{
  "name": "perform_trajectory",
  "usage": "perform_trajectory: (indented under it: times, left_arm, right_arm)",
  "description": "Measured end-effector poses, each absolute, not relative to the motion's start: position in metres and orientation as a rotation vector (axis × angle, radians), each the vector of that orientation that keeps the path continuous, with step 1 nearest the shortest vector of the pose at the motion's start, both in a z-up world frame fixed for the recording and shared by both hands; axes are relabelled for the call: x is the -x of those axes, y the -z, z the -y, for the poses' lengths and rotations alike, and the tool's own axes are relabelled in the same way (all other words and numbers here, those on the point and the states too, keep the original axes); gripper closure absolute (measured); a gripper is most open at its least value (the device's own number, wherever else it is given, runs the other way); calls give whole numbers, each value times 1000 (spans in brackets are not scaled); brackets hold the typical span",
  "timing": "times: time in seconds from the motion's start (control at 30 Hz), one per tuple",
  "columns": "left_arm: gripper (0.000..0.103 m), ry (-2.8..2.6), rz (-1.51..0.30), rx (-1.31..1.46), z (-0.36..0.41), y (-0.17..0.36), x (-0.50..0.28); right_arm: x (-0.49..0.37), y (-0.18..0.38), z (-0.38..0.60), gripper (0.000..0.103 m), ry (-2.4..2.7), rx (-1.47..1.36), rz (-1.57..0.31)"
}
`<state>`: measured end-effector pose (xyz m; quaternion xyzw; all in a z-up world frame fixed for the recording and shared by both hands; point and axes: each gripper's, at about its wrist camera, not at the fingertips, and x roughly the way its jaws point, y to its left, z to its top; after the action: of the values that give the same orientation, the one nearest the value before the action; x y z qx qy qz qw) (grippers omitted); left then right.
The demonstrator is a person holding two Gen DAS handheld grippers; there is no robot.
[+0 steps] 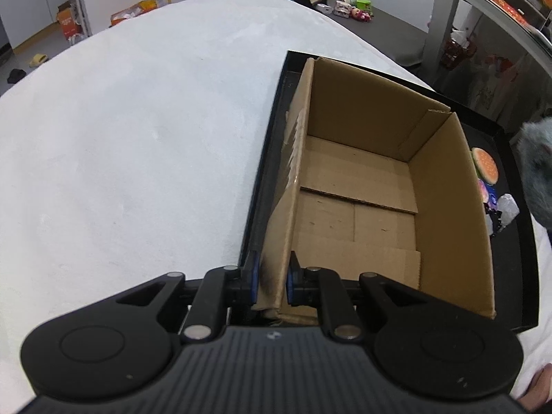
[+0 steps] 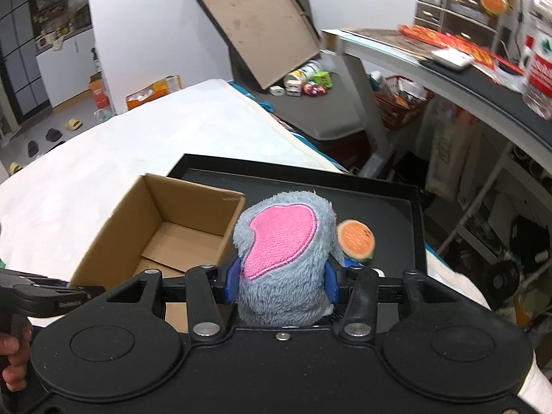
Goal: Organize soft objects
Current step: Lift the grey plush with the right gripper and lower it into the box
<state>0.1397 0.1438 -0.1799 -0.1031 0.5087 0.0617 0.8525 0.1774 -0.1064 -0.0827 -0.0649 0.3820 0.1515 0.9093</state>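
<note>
An open, empty cardboard box [image 1: 362,186] stands in a black tray [image 1: 510,158] on a white bed. My left gripper [image 1: 270,281] is shut on the box's near-left wall. My right gripper [image 2: 283,279] is shut on a grey plush toy with a pink patch [image 2: 283,241], held above the tray to the right of the box [image 2: 165,227]. The plush's edge shows at the right of the left wrist view [image 1: 538,169]. An orange round soft toy [image 2: 355,239] and other small soft items [image 1: 493,200] lie in the tray right of the box.
The white bed [image 1: 138,158] stretches left and behind the tray. A desk [image 2: 448,69] with clutter stands at the right. A tilted box lid [image 2: 258,27] and small items sit on a dark seat behind. Boxes and slippers lie on the floor.
</note>
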Motion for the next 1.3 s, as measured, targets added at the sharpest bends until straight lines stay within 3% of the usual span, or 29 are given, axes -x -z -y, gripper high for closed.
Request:
perform_trajectory:
  times: [0.73, 1.3]
  left_arm:
    - [90, -101, -1080, 264, -154, 189, -141]
    - [89, -95, -1095, 289, -160, 195, -145]
  right_arm:
    - [-195, 77, 30, 58, -431, 259, -761]
    - [-200, 110, -12, 57, -516, 443, -799]
